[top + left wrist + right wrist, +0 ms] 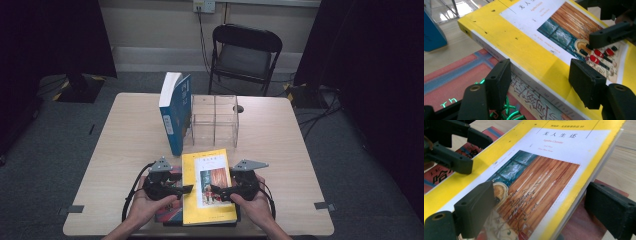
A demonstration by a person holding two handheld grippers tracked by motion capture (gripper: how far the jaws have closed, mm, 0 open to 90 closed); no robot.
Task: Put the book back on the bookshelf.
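A yellow paperback (208, 197) lies flat on a red book (167, 214) near the table's front edge. My left gripper (186, 190) is at its left edge and my right gripper (216, 190) reaches over its cover from the right. In the left gripper view the left gripper (541, 78) is open, its jaws straddling the spine of the yellow paperback (524, 37), one above the red book (454, 72). The right gripper (541, 200) is open in its own view, one jaw over the yellow paperback (554, 167), the other past its page edge.
A blue book (175, 112) stands upright against a clear acrylic organizer (215, 120) at the middle of the wooden table (285, 150). A black folding chair (245, 52) stands behind the table. Dark curtains flank both sides.
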